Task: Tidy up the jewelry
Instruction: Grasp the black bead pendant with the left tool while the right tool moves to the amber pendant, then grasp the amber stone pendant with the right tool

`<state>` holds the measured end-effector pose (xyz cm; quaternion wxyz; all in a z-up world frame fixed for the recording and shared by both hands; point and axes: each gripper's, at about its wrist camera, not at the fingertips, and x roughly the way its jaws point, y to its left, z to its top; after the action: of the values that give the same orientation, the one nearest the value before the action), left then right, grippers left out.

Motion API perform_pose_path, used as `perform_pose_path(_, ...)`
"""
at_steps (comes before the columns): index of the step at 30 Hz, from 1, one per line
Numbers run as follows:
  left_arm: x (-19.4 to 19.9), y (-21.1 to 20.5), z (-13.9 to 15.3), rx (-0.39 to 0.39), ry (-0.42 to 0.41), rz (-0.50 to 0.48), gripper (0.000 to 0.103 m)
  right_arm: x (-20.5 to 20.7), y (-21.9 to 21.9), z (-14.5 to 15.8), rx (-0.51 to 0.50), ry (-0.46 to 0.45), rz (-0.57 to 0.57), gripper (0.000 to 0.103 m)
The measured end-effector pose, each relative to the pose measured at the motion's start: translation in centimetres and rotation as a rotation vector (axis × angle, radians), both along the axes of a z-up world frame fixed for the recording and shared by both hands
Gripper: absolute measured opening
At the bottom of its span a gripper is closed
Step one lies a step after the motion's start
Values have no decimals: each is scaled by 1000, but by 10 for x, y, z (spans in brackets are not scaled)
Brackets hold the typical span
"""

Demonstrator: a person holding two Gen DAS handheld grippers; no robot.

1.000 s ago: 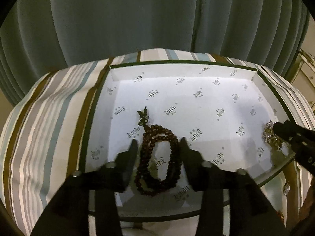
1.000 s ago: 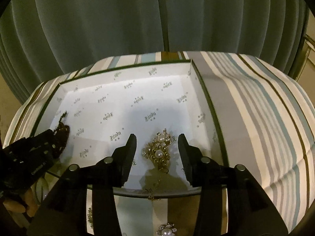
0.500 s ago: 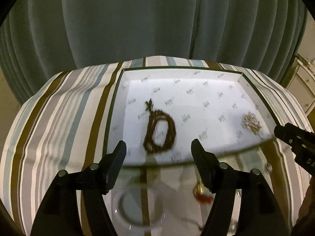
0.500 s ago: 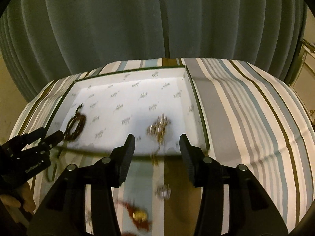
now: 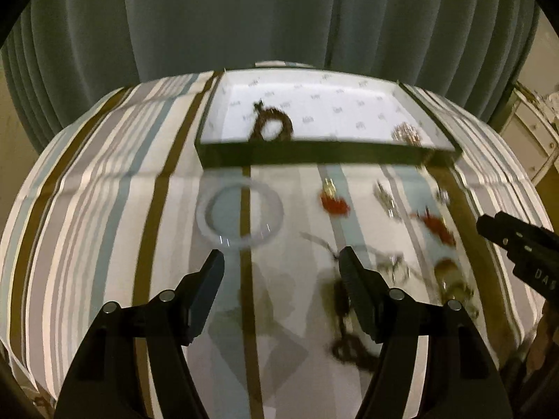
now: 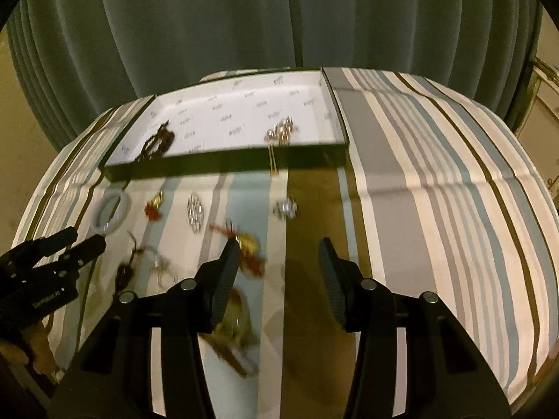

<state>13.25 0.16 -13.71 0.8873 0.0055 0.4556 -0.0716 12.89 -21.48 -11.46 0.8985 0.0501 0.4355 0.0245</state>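
Your left gripper (image 5: 281, 265) hangs over the striped tablecloth (image 5: 104, 192) with its jaws spread wide and nothing between them. Your right gripper (image 6: 279, 255) is likewise apart and empty, above a brown stripe of the cloth.

The tray (image 5: 314, 152), dark-walled with a white printed lining, sits at the far side of the table. Inside it: a dark bead bracelet (image 5: 272, 124) toward the left, and a gold-and-pearl brooch (image 5: 405, 132) at the right, close to the near wall. In the right wrist view a thin gold chain (image 6: 272, 160) trails from the brooch over the near wall.

Loose pieces lie on the cloth, on the near side of the tray:
- white bangle (image 5: 239, 214), flat, just ahead of your left gripper's left finger
- red tassel earring (image 5: 333, 202), right of the bangle
- silver cluster piece (image 5: 386, 199), further right
- second red tassel piece (image 5: 435, 225), near the right gripper's tip in the left wrist view
- small pearl cluster (image 6: 286, 207), ahead of your right gripper
- dark chain (image 5: 344, 324), partly behind your left gripper's right finger

Both views are motion-blurred, so fine detail on the loose pieces is unreadable. A green curtain (image 5: 279, 17) fills the background.
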Motion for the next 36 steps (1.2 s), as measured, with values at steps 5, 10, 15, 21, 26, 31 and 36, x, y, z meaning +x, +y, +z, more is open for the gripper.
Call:
perform_pose_path(5,-14,-8,-10,8,15,-24,62,-18,0,-8,4,16,6,47)
perform_pose_path(10,-14,-15,-14,15,13,-28,60,-27,-4,-13,12,24,5,47)
perform_pose_path(15,-14,-27,-19,27,24,-55,47,-28,-6,-13,25,21,5,47)
perform_pose_path(21,-11,-38,-22,51,13,-91,26,-29,-7,-14,43,18,13,47)
perform_pose_path(26,-14,-41,-22,60,-1,-115,17,-29,-6,-15,48,17,18,47)
perform_pose_path(31,-17,-33,-20,60,-2,-103,17,-29,-3,-17,52,21,25,47)
perform_pose_path(36,-21,-18,-14,53,-12,-74,17,-29,6,-16,55,23,65,47)
